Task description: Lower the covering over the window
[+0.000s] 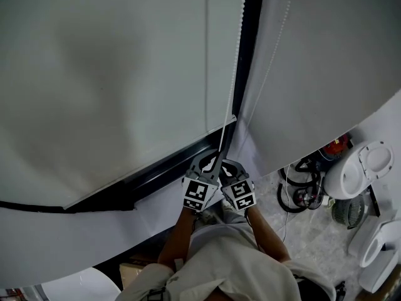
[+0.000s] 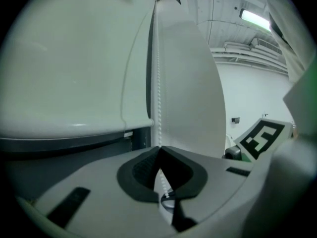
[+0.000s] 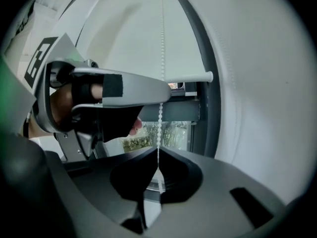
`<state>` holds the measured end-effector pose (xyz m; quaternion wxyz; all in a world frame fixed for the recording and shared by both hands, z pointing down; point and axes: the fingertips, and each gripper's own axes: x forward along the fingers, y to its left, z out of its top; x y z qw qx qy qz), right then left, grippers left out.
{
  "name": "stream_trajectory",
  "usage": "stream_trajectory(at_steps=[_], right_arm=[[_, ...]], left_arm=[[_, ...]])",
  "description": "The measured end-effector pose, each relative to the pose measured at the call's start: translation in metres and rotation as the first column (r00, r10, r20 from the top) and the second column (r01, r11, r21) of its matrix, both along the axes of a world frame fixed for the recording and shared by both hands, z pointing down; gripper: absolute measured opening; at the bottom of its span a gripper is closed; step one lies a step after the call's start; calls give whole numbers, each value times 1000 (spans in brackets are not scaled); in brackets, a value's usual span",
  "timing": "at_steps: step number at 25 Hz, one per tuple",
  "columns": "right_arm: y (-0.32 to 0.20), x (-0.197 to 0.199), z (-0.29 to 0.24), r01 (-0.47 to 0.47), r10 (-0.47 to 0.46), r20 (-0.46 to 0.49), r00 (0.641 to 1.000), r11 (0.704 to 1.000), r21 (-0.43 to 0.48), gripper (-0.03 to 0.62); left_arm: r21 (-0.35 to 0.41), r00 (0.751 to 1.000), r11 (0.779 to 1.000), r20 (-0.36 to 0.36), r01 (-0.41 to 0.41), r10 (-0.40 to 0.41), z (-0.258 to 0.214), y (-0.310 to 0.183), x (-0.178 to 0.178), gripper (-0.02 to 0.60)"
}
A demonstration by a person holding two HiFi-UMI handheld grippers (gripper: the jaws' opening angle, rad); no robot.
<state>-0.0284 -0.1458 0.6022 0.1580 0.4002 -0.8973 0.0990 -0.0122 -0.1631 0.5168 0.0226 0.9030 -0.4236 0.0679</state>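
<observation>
A pale roller blind (image 1: 113, 74) hangs in front of the dark window frame (image 1: 251, 36), its bottom bar (image 3: 188, 77) stopping short of the frame's lower edge. In the right gripper view a strip of glass (image 3: 148, 135) with greenery behind it shows under that bar. A white bead chain (image 1: 229, 108) runs down along the frame, at the blind's right edge. Both tongs meet at its lower end, just in front of the frame's bottom rail.

The left tongs (image 1: 208, 163) are closed on the chain, the beads passing through the notch between the pads. The right tongs (image 1: 229, 168) sit beside them and are clamped on the chain too, a little below the left pair's tip. A second pale blind (image 1: 326, 61) hangs to the right of the frame. Right of the frame and lower down, a fan (image 1: 348, 211) and a coiled hose (image 1: 294, 193) are on the floor (image 1: 313, 237).
</observation>
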Motion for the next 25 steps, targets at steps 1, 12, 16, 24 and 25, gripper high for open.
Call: stream_trajectory(at_steps=[1, 12, 16, 24, 25], right_arm=[[0, 0, 0, -1, 1, -4, 1000, 1000, 1, 3], [11, 4, -13, 5, -4, -21, 1000, 999, 35, 91], [14, 14, -34, -12, 12, 5, 1000, 997, 71, 104], [19, 27, -83, -37, 26, 74, 997, 988, 149, 91], [20, 28, -89, -39, 27, 77, 997, 986, 163, 88]], left_arm=[[0, 1000, 1000, 1, 0, 0, 0, 0, 0, 14], [16, 1000, 1000, -24, 14, -14, -10, 6, -6, 19], [38, 997, 999, -64, 36, -34, -24, 9, -14, 61], [74, 995, 995, -83, 65, -59, -42, 19, -34, 80], [76, 995, 995, -83, 66, -60, -42, 20, -36, 80]])
